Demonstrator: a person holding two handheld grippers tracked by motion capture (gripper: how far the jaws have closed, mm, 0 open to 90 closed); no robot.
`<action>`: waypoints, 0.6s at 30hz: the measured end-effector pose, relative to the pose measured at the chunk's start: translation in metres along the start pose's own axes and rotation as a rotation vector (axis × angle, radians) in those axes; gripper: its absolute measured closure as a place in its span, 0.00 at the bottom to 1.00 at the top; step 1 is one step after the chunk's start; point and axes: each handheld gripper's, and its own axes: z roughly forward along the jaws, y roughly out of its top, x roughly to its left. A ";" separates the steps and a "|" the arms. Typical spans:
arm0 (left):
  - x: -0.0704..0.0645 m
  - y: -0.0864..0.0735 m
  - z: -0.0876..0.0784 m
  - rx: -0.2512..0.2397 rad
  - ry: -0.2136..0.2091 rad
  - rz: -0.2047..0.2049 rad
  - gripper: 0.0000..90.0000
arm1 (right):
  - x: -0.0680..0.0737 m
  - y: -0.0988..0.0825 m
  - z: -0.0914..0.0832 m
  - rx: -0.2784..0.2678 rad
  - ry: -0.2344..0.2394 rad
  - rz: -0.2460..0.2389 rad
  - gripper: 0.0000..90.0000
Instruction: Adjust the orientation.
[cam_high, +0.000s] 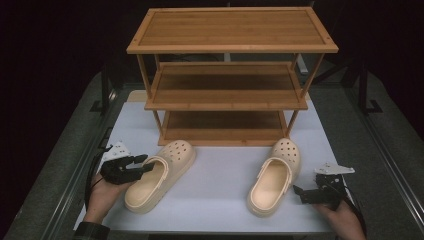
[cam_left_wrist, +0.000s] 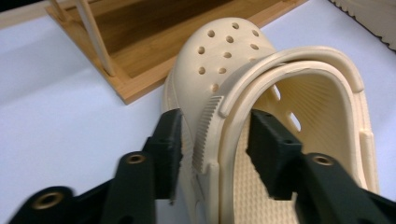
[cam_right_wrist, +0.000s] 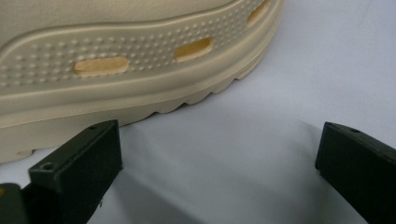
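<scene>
The left gripper (cam_left_wrist: 212, 140) straddles the side wall of the left clog (cam_high: 156, 176) near the bench's front-left, toe toward the shoe rack (cam_high: 227, 75). The right gripper (cam_high: 306, 192) gapes empty just right of the right clog (cam_high: 275, 177).

Rack behind, two clogs in front of it on my bench.

The three-shelf rack (cam_high: 227, 80) is standing at the far side of the bench (cam_high: 215, 200). The left clog (cam_high: 159, 175) is lying before its left end, my left gripper (cam_high: 145, 164) straddling its side wall with one jaw inside; the right clog (cam_high: 276, 176) is lying before the right end, my right gripper (cam_high: 299, 192) sitting just beside it.
</scene>
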 end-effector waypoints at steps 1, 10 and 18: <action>0.001 0.000 -0.002 -0.003 0.002 0.000 0.55 | 0.000 0.000 0.000 0.000 0.000 0.000 0.00; 0.013 -0.010 -0.024 -0.040 0.020 -0.029 0.22 | 0.000 0.000 0.000 0.003 0.000 -0.001 0.00; 0.042 -0.027 -0.043 -0.046 0.105 -0.126 0.04 | 0.000 0.000 0.000 0.001 0.000 0.000 0.00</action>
